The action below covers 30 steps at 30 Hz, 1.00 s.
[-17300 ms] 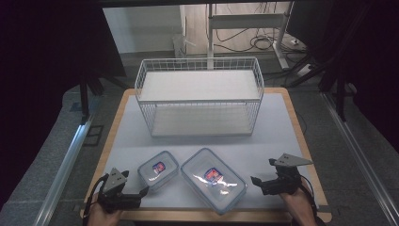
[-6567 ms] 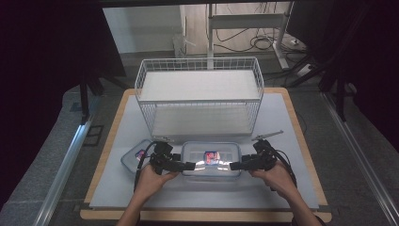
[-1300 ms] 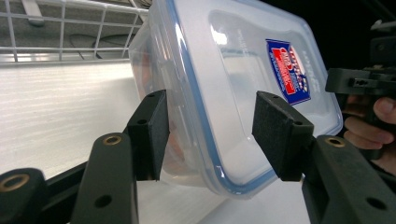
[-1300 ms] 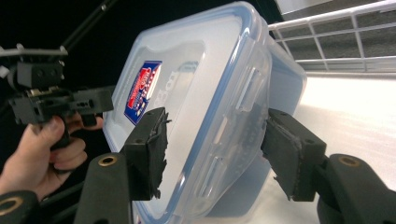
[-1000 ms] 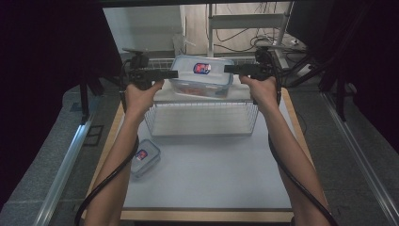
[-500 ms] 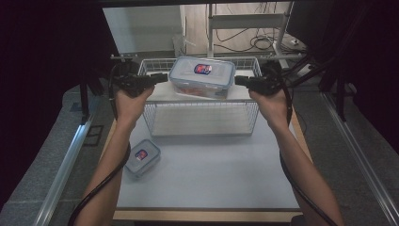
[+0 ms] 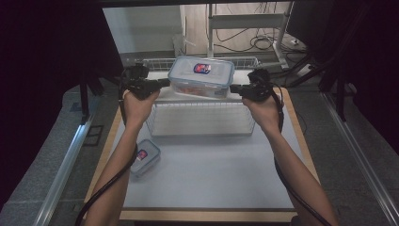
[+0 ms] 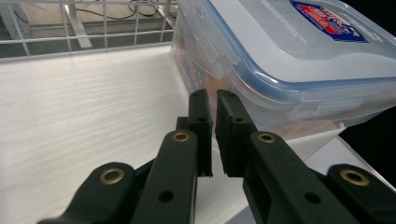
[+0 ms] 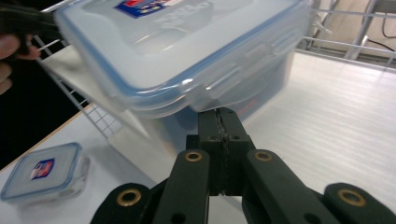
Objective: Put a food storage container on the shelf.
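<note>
While both my grippers pinch its ends, the big clip-lid food container [image 7: 201, 76] hangs over the wire basket [image 7: 202, 117].

L gripper [image 7: 165, 83] has its jaws nearly shut w/ a slim gap, tips pressed against the box's side under the blue-sealed lid; can't tell from the left gripper view if a latch tab sits between them. R gripper [image 7: 232, 88] jaws are squeezed together right under the lid's latch on the opposite end. Box is tilted, label sticker up, above the basket's white floor. Small lidded container [image 7: 144, 156] rests on the table [image 7: 211, 179] near the left edge, well apart from the basket.
</note>
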{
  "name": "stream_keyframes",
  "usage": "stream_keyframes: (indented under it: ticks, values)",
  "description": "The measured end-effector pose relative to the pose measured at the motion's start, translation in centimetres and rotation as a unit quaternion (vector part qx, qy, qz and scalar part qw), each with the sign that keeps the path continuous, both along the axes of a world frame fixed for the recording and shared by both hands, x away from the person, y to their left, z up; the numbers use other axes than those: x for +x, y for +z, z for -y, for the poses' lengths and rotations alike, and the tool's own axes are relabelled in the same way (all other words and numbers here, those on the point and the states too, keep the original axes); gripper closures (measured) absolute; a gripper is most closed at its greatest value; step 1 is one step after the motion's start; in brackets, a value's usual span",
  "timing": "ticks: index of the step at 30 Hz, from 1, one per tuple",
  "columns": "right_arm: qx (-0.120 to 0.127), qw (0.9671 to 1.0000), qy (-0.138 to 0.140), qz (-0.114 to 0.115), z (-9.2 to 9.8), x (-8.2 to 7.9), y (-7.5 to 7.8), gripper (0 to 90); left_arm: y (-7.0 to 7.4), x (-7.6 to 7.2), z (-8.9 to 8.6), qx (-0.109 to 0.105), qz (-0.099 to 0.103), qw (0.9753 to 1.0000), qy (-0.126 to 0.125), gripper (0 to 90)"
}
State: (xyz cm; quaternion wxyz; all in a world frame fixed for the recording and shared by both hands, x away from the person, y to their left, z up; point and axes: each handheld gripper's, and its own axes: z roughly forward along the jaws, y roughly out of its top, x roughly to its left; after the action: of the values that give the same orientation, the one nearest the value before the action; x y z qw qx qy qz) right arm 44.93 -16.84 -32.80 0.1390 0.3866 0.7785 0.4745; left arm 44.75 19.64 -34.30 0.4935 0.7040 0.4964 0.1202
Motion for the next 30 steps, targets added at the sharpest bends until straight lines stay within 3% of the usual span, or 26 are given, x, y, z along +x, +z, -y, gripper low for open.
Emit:
stream_keyframes:
  ticks: [6, 14, 20, 30]
  values:
    - [0.011, 0.9997, -0.016, -0.016, -0.1, 1.4, -0.3, 89.7, 0.1, -0.4, -0.3, -0.011, -0.002, 0.9999, -0.007, 85.4]
    - [0.003, 0.9992, -0.034, -0.022, -0.8, 2.9, -0.1, 89.7, -0.1, -0.8, -0.1, -0.015, -0.008, 0.9995, -0.025, 84.1]
    - [0.004, 0.9989, -0.039, -0.024, -0.8, 3.1, -0.1, 88.7, 0.0, -0.4, -0.6, -0.007, -0.008, 0.9999, -0.001, 82.6]
    - [0.01, 0.9984, -0.046, -0.031, -0.6, 3.8, -0.1, 88.6, -0.2, -0.5, -0.1, -0.017, -0.012, 0.9997, -0.013, 82.6]
